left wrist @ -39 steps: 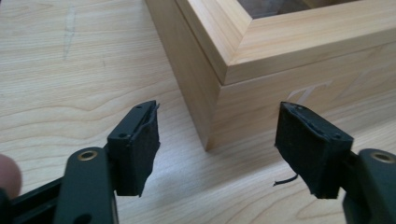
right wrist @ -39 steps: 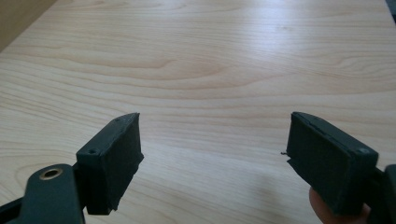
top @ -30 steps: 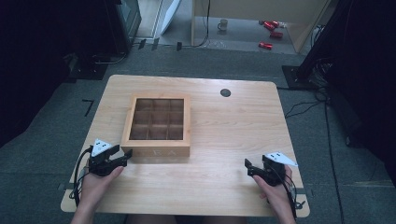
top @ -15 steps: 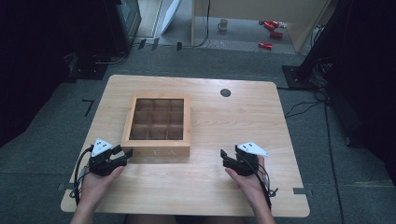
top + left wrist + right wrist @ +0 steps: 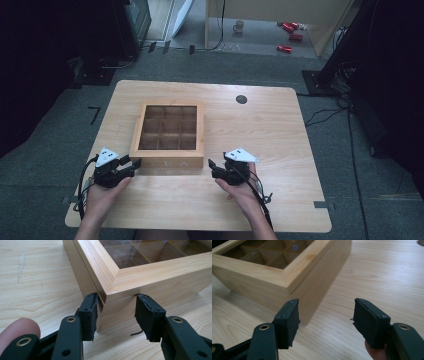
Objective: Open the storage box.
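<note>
gripping the wooden box (image 5: 169, 135) by its near-left corner, the left gripper (image 5: 116, 315) has 1 pad on each of the 2 faces that meet there, just under the lid seam, so its jaws are clamped on the box corner. the box sits left of the centre of the table (image 5: 280, 200), its glass-paned lid down over 9 compartments, its front face toward the person.

the right gripper (image 5: 325, 320) is short of the box's near-right corner, its jaws apart with nothing between them; they have just been closing partway and now stand half spread. in the high view the right gripper (image 5: 220, 167) lies just beside the front-right corner of the box, not touching it.

the step in hand looks like taking hold of the box with both grippers, likely to lift it or to open the lid. to do it well, the right gripper should spread a little if the corner needs room, then come in level so that its pads (image 5: 287, 322) straddle the near-right corner of the box as the left ones do on the near-left corner. if the lid is to open, the pads should bite on the lid frame above the seam while the left gripper (image 5: 131, 165) pins the base below it. a diagonal grip on a corner can slip, so the squeeze should be firm and square before any pull.
</note>
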Motion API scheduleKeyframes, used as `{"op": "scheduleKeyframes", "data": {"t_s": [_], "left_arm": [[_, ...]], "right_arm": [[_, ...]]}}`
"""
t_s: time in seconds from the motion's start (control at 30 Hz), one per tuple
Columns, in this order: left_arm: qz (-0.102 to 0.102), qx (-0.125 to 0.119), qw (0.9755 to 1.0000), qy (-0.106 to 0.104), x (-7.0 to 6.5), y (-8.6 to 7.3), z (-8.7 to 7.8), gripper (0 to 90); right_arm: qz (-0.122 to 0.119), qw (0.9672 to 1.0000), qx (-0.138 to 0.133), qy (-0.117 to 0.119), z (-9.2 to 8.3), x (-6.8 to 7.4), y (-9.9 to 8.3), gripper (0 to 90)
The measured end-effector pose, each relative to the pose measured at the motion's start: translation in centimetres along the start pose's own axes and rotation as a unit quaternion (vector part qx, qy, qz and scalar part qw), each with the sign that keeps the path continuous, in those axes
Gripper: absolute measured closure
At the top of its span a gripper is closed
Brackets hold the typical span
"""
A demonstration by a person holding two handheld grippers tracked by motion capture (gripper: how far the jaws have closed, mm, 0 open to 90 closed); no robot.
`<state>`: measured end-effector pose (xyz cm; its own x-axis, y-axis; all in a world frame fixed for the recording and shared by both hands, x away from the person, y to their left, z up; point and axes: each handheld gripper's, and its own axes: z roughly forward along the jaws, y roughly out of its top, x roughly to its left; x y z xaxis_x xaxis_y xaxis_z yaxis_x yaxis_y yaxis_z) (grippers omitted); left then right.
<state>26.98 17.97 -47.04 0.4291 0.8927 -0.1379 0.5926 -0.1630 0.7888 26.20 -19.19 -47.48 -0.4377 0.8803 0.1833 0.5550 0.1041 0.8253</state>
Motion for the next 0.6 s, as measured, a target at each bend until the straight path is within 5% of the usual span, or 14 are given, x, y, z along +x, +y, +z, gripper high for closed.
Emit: {"op": "scheduleKeyframes", "data": {"t_s": [0.6], "left_arm": [[0.001, -0.01, 0.9999, 0.0, -0.1, 0.2, -0.2, 54.3]], "right_arm": [[-0.017, 0.9995, 0.013, 0.021, 2.4, 2.8, 0.0, 37.7]]}}
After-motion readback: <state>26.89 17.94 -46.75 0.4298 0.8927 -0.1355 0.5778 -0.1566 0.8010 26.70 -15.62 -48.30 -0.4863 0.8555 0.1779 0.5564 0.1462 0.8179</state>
